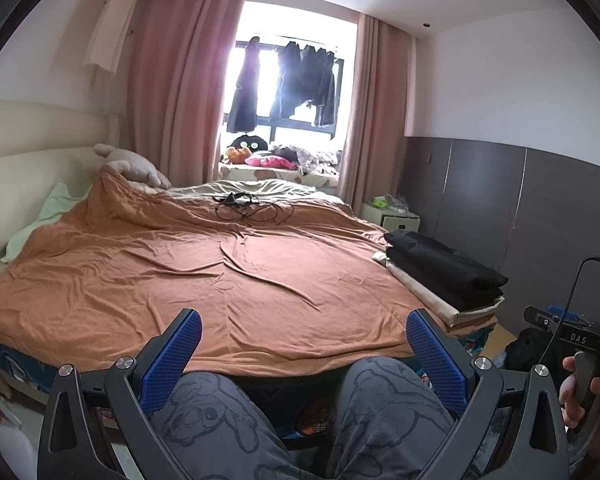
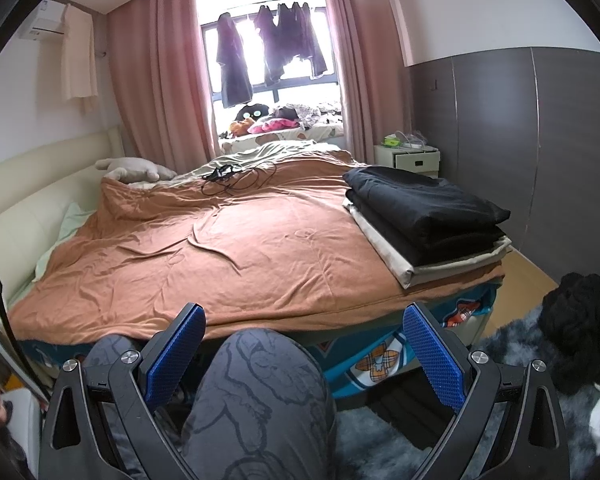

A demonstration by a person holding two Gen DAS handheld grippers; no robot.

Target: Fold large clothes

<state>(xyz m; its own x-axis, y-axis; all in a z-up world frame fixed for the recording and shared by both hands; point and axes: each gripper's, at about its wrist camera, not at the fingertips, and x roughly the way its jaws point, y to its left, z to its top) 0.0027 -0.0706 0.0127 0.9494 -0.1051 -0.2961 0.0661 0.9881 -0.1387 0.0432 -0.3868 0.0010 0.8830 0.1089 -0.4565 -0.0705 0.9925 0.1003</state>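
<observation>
Black clothes (image 2: 428, 204) lay neatly folded atop a beige piece at the bed's (image 2: 220, 248) corner; both grippers' fingers (image 1: 434, 356) (image 2: 434, 356) stood apart, empty.

A wide bed with a cream padded headboard (image 1: 40, 136) along its left side is spread with a wrinkled rust-orange cotton cover (image 1: 204, 264) that hangs over the near edge. At the near right corner sits a neat stack of folded clothes, thick black garments (image 2: 428, 204) piled on a flat beige one (image 2: 404, 258). Far across the cover lies a loose tangle of thin black cable (image 1: 248, 206), with a beige plush toy (image 1: 136, 164) at the far left and pale green sheet (image 1: 260, 187) showing beyond.
</observation>
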